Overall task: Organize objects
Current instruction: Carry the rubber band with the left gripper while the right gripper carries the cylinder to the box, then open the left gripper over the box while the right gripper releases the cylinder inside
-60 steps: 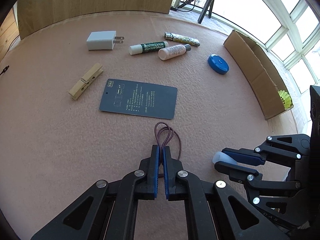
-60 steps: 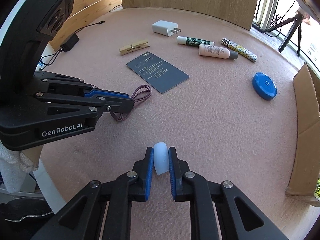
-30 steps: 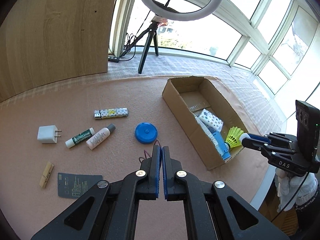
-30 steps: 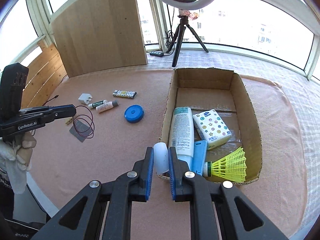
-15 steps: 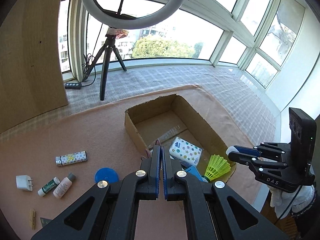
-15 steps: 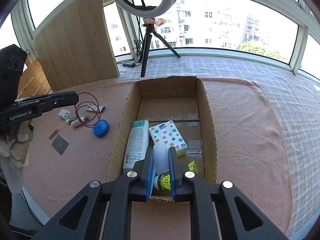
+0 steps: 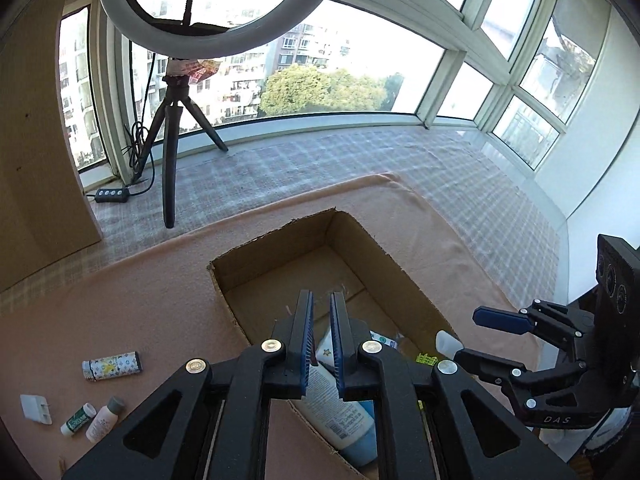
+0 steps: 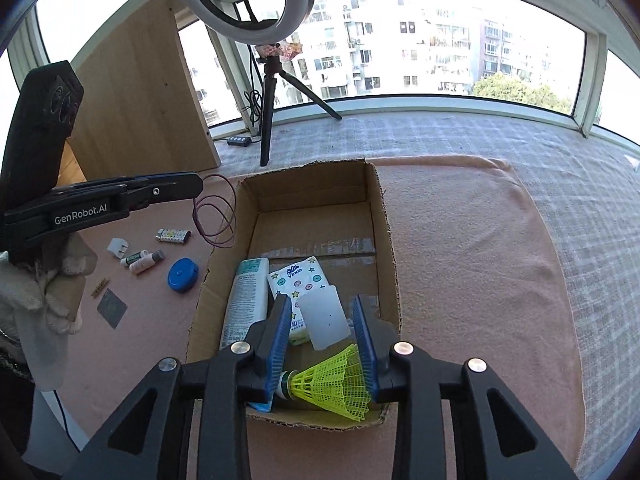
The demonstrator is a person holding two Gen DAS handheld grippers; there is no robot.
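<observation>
Two tools over the cardboard box (image 8: 384,216): right tool (image 8: 323,320) now spread, white cap (image 8: 324,316) released, falling inside; left tool (image 7: 320,320) slightly parted, hair tie (image 8: 214,210) dangling beside the rim, deposit pending.

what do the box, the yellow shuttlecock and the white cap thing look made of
Box: brown corrugated cardboard, matte, with ragged cut edges and tape on the floor. Shuttlecock: yellow moulded plastic, judging by its open mesh skirt. White cap: probably translucent plastic, frosted and smooth.
</observation>
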